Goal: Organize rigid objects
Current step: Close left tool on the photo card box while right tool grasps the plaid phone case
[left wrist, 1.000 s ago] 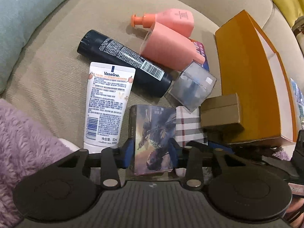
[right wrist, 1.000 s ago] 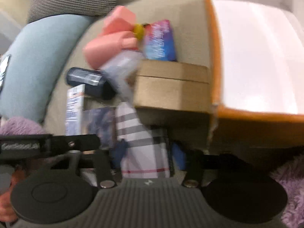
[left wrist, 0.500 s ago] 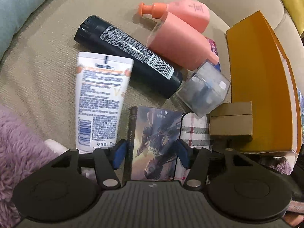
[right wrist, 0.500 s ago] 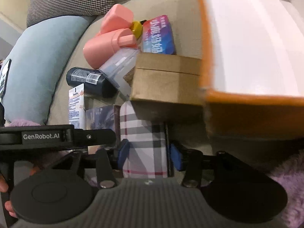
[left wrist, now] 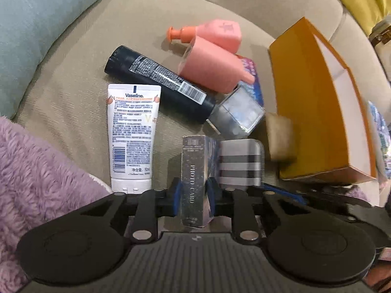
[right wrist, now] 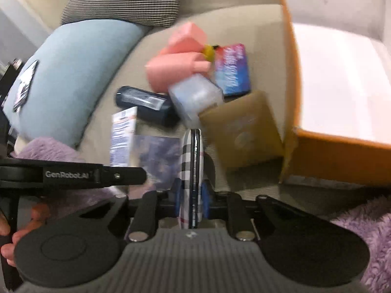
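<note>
My left gripper (left wrist: 194, 190) has its jaws closing on a dark photo card box (left wrist: 195, 171), whose narrow side stands upright between the blue pads, raised off the sofa. In the right wrist view, my right gripper (right wrist: 191, 195) has its jaws closing on a plaid case (right wrist: 191, 156), pinched edge-on between its pads. The plaid case (left wrist: 240, 163) sits just right of the photo card box. An open orange box (left wrist: 315, 112) with a white inside stands to the right.
On the beige sofa cushion (left wrist: 73, 112) lie a Vaseline tube (left wrist: 132, 131), a black bottle (left wrist: 158, 83), two pink pump bottles (left wrist: 212, 66), a clear cube (left wrist: 237, 112), a brown cardboard box (left wrist: 281, 139) and a blue-purple pack (right wrist: 232, 68). A purple fluffy blanket (left wrist: 36, 171) lies at the left.
Both grippers widened, then closed: the photo card box and the plaid case, flat on the sofa before, now stand on edge in the pads and are raised. The brown box has tipped.
</note>
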Tool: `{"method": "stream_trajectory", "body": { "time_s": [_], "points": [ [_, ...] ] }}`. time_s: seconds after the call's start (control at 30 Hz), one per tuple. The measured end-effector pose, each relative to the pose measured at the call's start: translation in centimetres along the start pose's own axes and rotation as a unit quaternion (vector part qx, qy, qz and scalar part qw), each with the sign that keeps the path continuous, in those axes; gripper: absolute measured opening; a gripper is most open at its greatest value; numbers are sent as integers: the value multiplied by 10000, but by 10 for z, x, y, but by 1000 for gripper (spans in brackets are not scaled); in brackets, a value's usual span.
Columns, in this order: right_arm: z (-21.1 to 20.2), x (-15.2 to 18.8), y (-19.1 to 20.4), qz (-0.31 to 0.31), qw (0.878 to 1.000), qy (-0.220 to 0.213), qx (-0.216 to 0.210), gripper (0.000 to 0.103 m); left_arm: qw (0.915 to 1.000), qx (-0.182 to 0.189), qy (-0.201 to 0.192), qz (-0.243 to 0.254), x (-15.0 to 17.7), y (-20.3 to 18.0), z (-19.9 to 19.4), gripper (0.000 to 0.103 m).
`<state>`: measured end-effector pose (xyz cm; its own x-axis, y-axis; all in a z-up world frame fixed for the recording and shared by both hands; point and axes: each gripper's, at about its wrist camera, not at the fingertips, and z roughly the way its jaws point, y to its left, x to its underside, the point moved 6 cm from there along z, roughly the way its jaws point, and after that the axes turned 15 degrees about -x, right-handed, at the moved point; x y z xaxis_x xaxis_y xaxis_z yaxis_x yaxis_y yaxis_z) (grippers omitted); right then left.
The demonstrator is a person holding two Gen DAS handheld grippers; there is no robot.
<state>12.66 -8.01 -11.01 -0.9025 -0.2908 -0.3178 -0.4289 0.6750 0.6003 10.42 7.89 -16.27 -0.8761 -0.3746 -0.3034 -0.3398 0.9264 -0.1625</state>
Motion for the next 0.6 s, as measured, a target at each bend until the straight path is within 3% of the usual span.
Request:
{"method": "stream_trajectory", "body": {
  "time_s": [0.07,0.13,0.17,0.3,0.47,0.6],
  "points": [
    [3,0,3,-115,9999,44,43,19,9999,143,-10,-23,1,0,-4,24],
    [7,-3,3,-94,9999,60,2,21,9995,311,-8,-13,0,-4,-6,10],
    [8,-5,3,-89,9999,65,-54,21,9994,347,28,21,1,-6,-4,9],
    [10,-6,1,-105,9998,120,-70,24,9998,171,-74,95,-3,-12,-2,32],
    [13,-5,-3,-101,9998,160,64,24,9997,129,31,224,-6,-22,7,42],
    [17,-4,0,-102,9998,186,-54,21,9998,92,182,-4,-6,-14,12,45]
  ]
}}
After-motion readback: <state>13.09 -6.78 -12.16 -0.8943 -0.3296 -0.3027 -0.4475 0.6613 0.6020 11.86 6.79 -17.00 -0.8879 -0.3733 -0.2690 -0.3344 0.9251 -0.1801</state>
